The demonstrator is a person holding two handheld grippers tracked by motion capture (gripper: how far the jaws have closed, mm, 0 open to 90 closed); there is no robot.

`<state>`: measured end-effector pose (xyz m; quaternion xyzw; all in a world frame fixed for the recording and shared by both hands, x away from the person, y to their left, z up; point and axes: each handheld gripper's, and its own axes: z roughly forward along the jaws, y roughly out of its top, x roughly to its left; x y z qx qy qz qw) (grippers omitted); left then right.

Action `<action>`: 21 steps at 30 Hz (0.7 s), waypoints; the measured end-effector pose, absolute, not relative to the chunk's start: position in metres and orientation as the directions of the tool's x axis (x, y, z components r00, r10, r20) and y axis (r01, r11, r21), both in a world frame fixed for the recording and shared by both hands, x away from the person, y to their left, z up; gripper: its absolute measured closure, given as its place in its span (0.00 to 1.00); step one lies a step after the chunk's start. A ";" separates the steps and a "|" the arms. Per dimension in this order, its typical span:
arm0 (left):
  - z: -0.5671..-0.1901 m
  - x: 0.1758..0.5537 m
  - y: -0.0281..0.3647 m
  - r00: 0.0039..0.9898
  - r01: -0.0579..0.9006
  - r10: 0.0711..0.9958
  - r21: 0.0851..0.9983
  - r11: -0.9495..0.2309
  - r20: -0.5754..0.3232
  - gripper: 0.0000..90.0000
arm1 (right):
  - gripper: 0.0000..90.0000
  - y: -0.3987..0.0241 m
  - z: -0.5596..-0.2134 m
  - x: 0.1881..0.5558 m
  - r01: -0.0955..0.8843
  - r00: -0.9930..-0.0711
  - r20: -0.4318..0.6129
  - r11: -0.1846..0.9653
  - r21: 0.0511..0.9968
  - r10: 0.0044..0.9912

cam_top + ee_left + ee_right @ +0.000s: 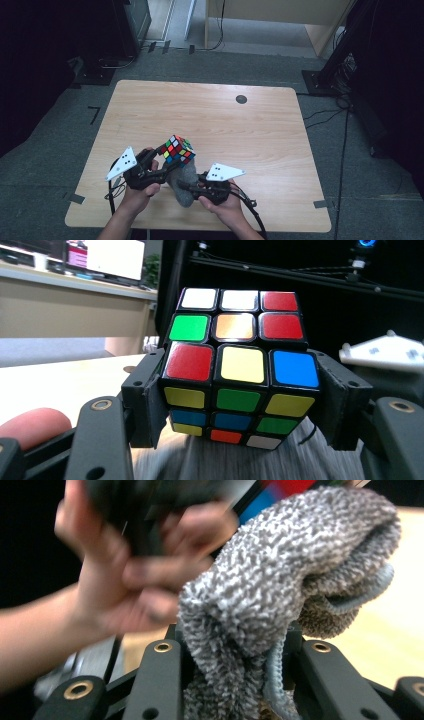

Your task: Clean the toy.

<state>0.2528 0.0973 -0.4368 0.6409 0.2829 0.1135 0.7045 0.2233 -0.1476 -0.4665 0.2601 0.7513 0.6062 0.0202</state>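
The left hand [137, 192] was seen lowest down, at the near edge of the table [260, 130]. The left gripper [162, 155] was clamped on a cube [177, 149], which was held up above the table. Just right of it and touching its underside, a grey cloth [184, 182] was pinched tight by the right gripper [186, 186]. The right hand [225, 205] was wrapped around that gripper.

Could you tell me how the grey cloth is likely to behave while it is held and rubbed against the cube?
The cloth looks floppy: it bunches and droops over the right gripper. Its looped pile probably grips rather than slips. It seems light, so it should mould to the cube rather than push it.
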 end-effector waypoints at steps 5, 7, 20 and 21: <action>-0.439 0.254 0.096 0.786 0.236 0.539 0.953 0.190 -0.303 0.37 | 0.75 -0.136 -0.472 0.220 0.378 -0.882 0.294 0.179 0.908 0.368; -0.440 0.253 0.093 0.795 0.236 0.532 0.956 0.172 -0.292 0.37 | 0.75 -0.135 -0.471 0.219 0.352 -0.891 0.263 0.196 0.915 0.370; -0.440 0.255 0.093 0.815 0.254 0.498 0.955 0.156 -0.298 0.37 | 0.77 -0.201 -0.451 0.241 0.342 -0.702 0.329 -0.106 0.934 0.632; -0.440 0.255 0.093 0.813 0.254 0.499 0.954 0.157 -0.299 0.37 | 0.77 -0.205 -0.450 0.241 0.345 -0.681 0.346 -0.134 0.929 0.645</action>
